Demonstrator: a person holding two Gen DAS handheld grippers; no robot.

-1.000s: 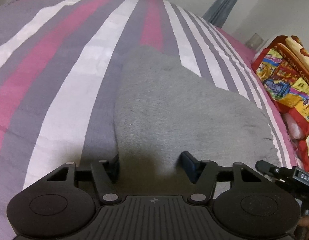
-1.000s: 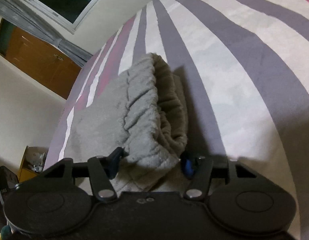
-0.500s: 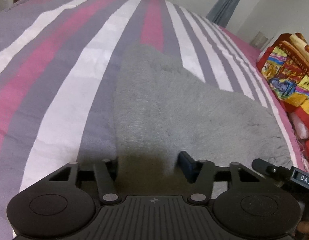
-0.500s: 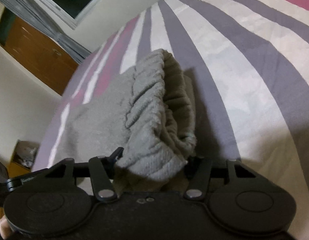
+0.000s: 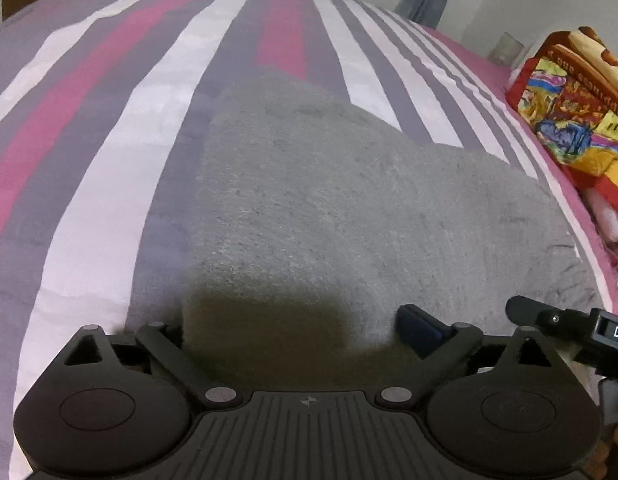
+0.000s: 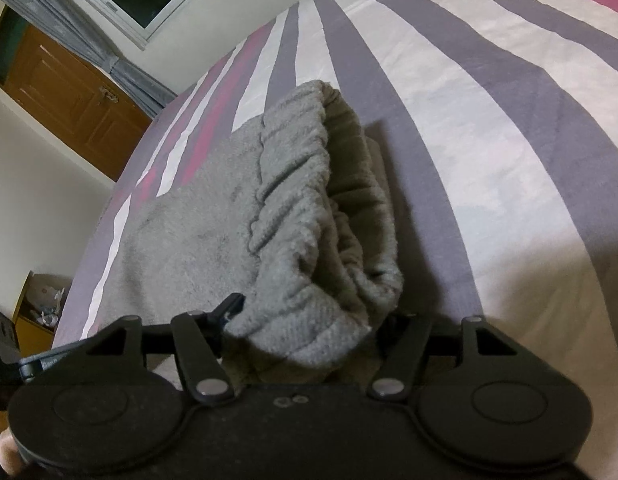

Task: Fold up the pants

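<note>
I am lifting the pants [image 6: 309, 240] waistband higher off the bed [image 6: 489, 140] in my right claw [image 6: 313, 312]; my left claw [image 5: 293, 324], spread wide, straddles the cloth's near edge, starting the fold.

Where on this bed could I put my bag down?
Bare striped sheet lies left of the grey pants, and more beyond their waistband. It is crowded by the colourful blanket and around both grippers.

Left tongs [image 5: 293, 330]: left fingertip buried under pants [image 5: 349, 208]; right tongs [image 6: 309, 320] fingertips mostly cloth-covered.
</note>
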